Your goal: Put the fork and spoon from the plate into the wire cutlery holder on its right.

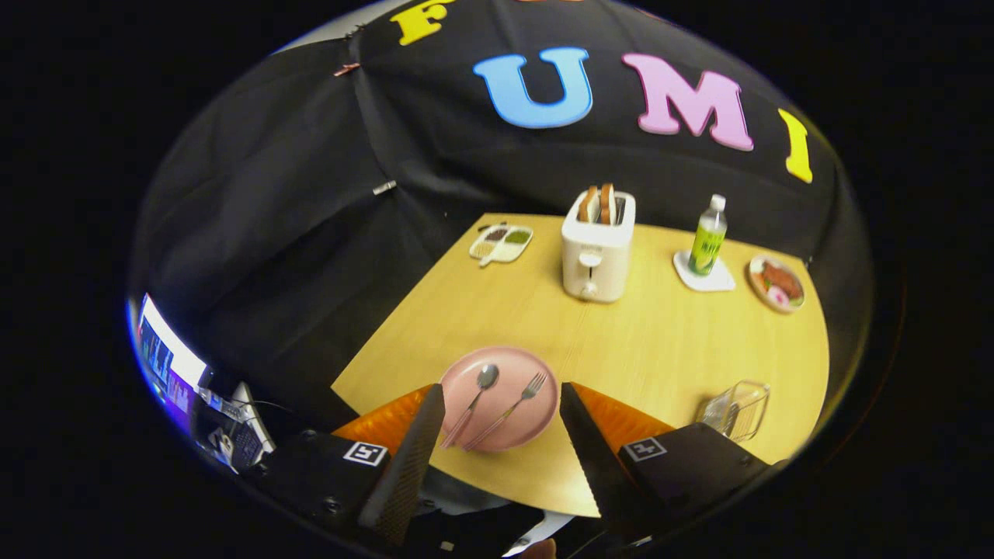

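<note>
Wide-open claw point(501, 396) empty above plate point(499, 397).

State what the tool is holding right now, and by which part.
Nothing is held. The tool is open, its fingers spread either side of the plate, where the spoon and fork lie untouched. The holder stands to the right.

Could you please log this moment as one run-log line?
hand-held gripper: open, above plate | spoon, fork: on plate, untouched | holder: right of plate, no cutlery inside
</note>
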